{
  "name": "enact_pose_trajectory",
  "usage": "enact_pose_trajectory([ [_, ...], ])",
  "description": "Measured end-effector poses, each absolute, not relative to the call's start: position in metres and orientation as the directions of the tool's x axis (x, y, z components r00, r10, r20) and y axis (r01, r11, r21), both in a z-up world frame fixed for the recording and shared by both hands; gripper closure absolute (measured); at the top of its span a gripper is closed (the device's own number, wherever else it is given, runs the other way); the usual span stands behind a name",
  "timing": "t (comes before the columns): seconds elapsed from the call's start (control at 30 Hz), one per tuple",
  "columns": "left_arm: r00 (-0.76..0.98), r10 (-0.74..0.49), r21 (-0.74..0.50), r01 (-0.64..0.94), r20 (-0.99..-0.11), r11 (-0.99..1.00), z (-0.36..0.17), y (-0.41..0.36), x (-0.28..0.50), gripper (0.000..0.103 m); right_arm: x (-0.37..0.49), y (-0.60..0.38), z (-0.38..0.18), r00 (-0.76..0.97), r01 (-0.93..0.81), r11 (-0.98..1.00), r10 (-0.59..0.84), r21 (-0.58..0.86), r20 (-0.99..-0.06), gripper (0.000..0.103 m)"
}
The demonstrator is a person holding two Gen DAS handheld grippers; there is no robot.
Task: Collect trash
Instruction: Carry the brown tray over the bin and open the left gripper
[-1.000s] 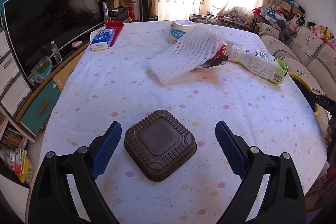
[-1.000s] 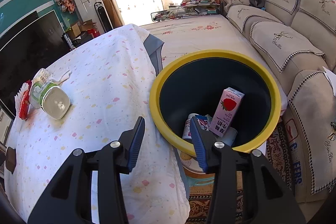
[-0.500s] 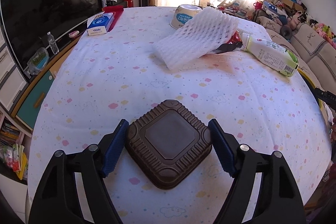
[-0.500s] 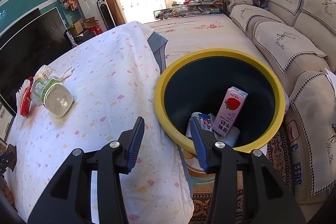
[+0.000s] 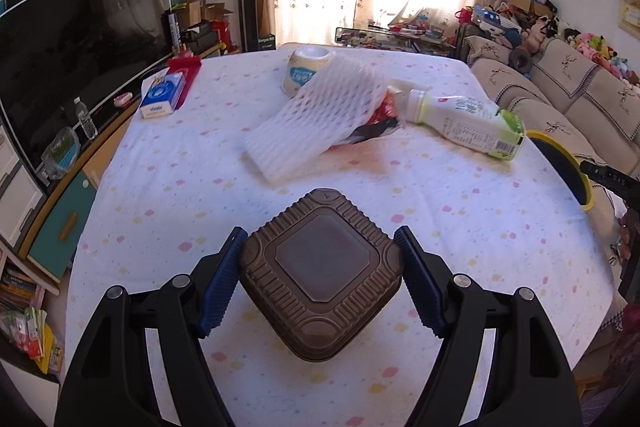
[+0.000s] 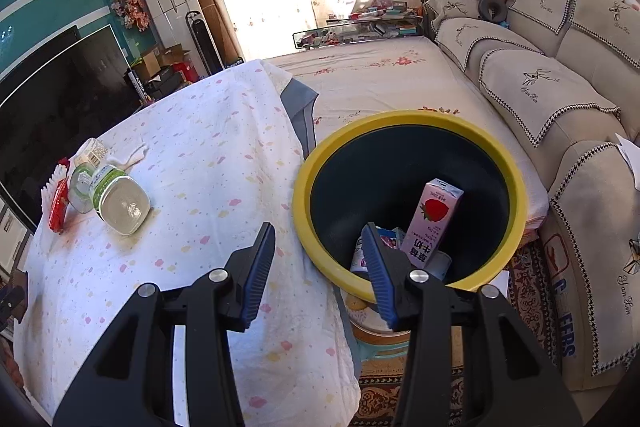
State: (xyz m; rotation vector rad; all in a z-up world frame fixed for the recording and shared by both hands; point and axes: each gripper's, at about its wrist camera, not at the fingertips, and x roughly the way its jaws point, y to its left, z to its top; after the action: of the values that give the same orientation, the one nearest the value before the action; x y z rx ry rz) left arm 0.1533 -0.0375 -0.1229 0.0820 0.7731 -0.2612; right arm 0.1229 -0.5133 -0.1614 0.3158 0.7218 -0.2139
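Brown ribbed plastic, a square food container (image 5: 320, 275) lying upside down on the pastel-dotted white tablecloth (image 5: 160, 187), fills the left wrist view; the left gripper (image 5: 320, 279) straddles it, jaws closing, the blue pads at its two side corners, touching or nearly so. At twelve o'clock of it lie a white foam net sleeve (image 5: 316, 119), a red wrapper under that, and at one o'clock a toppled white drink bottle with a green label (image 5: 464, 125). Because the pads bear on corners, I judge the container could twist or pop out on lifting. In the right wrist view the right gripper (image 6: 320, 267) hangs half spread and empty over the table edge, the yellow-rimmed dark bin (image 6: 400, 123) at two o'clock, a pink strawberry milk carton (image 6: 432, 223) inside. A missed drop there would land on the rug.
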Motion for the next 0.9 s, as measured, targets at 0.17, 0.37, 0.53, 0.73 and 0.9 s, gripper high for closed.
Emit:
enact_pose_trajectory([
  [0.17, 0.686, -0.295, -0.025, 0.375, -0.665, 0.927, -0.097, -0.084, 0.158, 0.029, 0.107, -0.522, -0.155, 0.742, 0.318, 0.924, -0.104, 0.211, -0.662, 0.058],
  [0.37, 0.632, -0.43, -0.051, 0.525, -0.645, 0.85, -0.075, -0.164, 0.173, 0.029, 0.087, -0.545, -0.152, 0.743, 0.376, 0.903, -0.162, 0.205, -0.649, 0.058],
  [0.53, 0.564, -0.524, -0.067, 0.638, -0.639, 0.768, -0.066, -0.243, 0.184, 0.029, 0.067, -0.571, -0.152, 0.747, 0.428, 0.878, -0.208, 0.217, -0.631, 0.055],
  [0.73, 0.444, -0.605, -0.128, 0.728, -0.662, 0.674, -0.071, -0.34, 0.204, 0.029, 0.048, -0.602, -0.159, 0.739, 0.478, 0.844, -0.238, 0.242, -0.63, 0.055],
  [0.9, 0.382, -0.617, -0.126, 0.775, -0.688, 0.619, -0.082, -0.414, 0.221, 0.029, 0.04, -0.623, -0.166, 0.731, 0.51, 0.818, -0.25, 0.266, -0.635, 0.055],
])
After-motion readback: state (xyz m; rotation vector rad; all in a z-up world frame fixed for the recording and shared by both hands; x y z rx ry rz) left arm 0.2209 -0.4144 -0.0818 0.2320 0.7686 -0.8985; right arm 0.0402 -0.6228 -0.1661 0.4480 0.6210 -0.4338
